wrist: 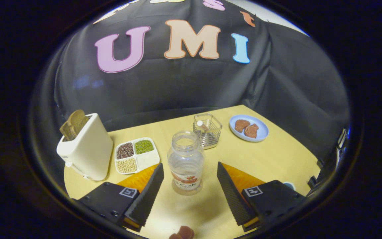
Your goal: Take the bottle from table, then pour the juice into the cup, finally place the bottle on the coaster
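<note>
While the bottle (185,161) stands upright, mouth up, fingers (225,186) flank it, apart.

Bottle (186,162) label: print too small to read. Square marker tags on hand-held gripper (190,171), fingers apart.

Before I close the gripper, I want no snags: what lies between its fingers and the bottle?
Only bare table lies either side of the bottle, which stands upright between the open gripper's fingertips, untouched, in the gripper view.
</note>
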The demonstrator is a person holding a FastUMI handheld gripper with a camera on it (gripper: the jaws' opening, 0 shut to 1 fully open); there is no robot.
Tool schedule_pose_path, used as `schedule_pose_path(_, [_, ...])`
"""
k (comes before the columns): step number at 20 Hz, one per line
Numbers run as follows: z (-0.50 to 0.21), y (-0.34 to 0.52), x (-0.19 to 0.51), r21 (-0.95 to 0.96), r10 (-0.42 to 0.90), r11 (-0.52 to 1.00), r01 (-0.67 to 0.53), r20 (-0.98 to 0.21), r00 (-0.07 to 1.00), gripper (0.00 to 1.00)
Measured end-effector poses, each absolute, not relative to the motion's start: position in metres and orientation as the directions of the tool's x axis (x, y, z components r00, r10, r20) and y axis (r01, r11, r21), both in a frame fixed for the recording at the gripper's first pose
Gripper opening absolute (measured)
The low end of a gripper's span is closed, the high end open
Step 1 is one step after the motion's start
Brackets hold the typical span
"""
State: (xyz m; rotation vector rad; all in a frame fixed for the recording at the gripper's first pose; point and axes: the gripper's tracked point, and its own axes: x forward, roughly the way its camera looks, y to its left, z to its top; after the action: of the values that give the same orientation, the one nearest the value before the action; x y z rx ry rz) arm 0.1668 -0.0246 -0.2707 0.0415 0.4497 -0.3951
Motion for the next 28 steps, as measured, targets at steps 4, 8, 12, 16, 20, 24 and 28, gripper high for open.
schedule_pose_path(4, [-0.227,-0.014,0.141,0.008,-0.230,0.966,0.257,-0.419,0.878,1.00])
schedule_pose_path(8, [-0.186,-0.030,0.108,0.006,-0.160,0.984,0.177,-0.400,0.903,1.00])
schedule_pose_path(12, [-0.133,-0.036,0.080,-0.001,-0.063,0.998,0.066,-0.337,0.939,1.00])
schedule_pose_path(16, [-0.087,-0.042,0.049,0.018,0.014,1.000,-0.009,-0.271,0.962,1.00])
schedule_pose_path(20, [-0.054,-0.058,0.022,0.037,0.044,0.999,-0.036,-0.229,0.973,1.00])
schedule_pose_path(24, [-0.036,-0.076,0.006,0.030,0.039,0.999,-0.034,-0.206,0.978,1.00])
schedule_pose_path(28, [-0.034,-0.076,-0.009,0.017,0.056,0.998,-0.054,-0.185,0.981,1.00])
